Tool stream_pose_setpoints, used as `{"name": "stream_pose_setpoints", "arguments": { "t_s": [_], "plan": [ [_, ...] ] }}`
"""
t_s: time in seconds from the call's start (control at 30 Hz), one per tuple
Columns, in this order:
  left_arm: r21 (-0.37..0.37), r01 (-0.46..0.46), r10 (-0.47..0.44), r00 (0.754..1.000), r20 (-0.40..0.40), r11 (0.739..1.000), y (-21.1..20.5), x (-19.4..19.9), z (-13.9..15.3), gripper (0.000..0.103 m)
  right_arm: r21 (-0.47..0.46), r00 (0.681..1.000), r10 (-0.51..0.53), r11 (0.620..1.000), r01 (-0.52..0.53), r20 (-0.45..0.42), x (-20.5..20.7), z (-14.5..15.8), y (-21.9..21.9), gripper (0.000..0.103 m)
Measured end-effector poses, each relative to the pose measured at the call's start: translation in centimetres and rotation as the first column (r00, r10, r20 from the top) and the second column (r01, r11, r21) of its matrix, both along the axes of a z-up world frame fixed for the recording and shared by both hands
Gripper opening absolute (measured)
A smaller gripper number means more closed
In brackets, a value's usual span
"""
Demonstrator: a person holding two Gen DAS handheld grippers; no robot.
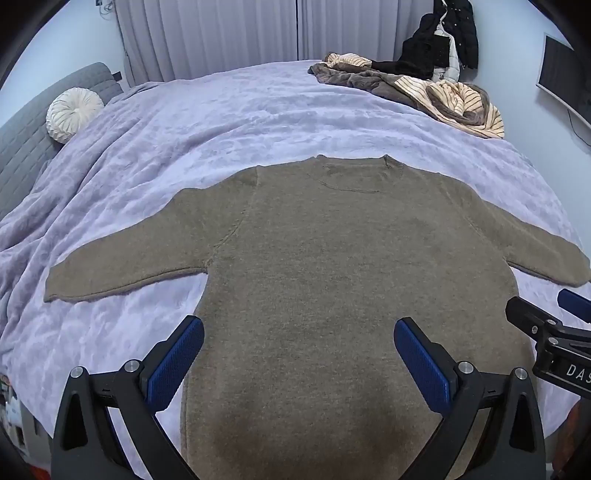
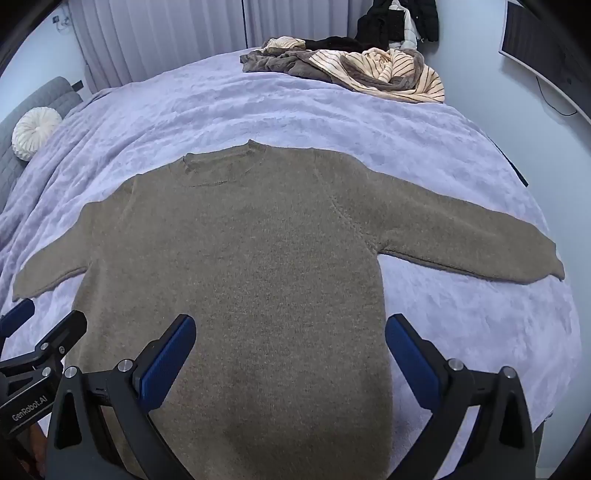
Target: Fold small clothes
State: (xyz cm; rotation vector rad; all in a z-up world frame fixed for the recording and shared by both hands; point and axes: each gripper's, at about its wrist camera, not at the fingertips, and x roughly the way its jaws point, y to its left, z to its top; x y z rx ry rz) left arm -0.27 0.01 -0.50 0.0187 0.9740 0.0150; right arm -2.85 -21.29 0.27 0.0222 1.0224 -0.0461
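two grippers side by side at the near edge of the bed, both spread wide and holding nothing. left gripper (image 1: 299,354) hangs over the lower left part of the sweater's body, its blue pads (image 1: 173,365) well apart, one over the purple blanket and one over the knit. right gripper (image 2: 290,350) mirrors it over the lower right part, with one pad on the blanket side of the hem line. each shows at the edge of the other's view, so they sit close together. whether they touch the fabric i cannot tell.

brown sweater (image 1: 332,266) lies flat with the neck away from the grippers and the hem nearest. it is smoothed out, probably so fold lines come straight. left sleeve (image 1: 125,269) and right sleeve (image 2: 465,243) are both stretched sideways, clear of the body, each free to be picked up at the cuff and laid inward. no fold is made yet; judged an early stage, garment spread and ready.

blanket (image 1: 221,122) is plush and wrinkled, and may drag on the knit.

further back, a heap of striped and brown clothes (image 2: 369,70) near the far edge, likely waiting their turn, kept apart from the working area. round white cushion (image 1: 72,112) at far left by the grey headboard (image 1: 22,144). curtains (image 1: 229,33) behind.
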Motion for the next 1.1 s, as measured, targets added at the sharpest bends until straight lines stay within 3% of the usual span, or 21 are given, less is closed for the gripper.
{"name": "stream_pose_setpoints", "arguments": {
  "t_s": [1.1],
  "plan": [
    [-0.009, -0.039, 0.039, 0.999, -0.017, 0.999, 0.38, -0.77, 0.23, 0.103, -0.01, 1.0, 0.014, 1.0, -0.014, 0.007, -0.59, 0.12, 0.76, 0.102]
  ]
}}
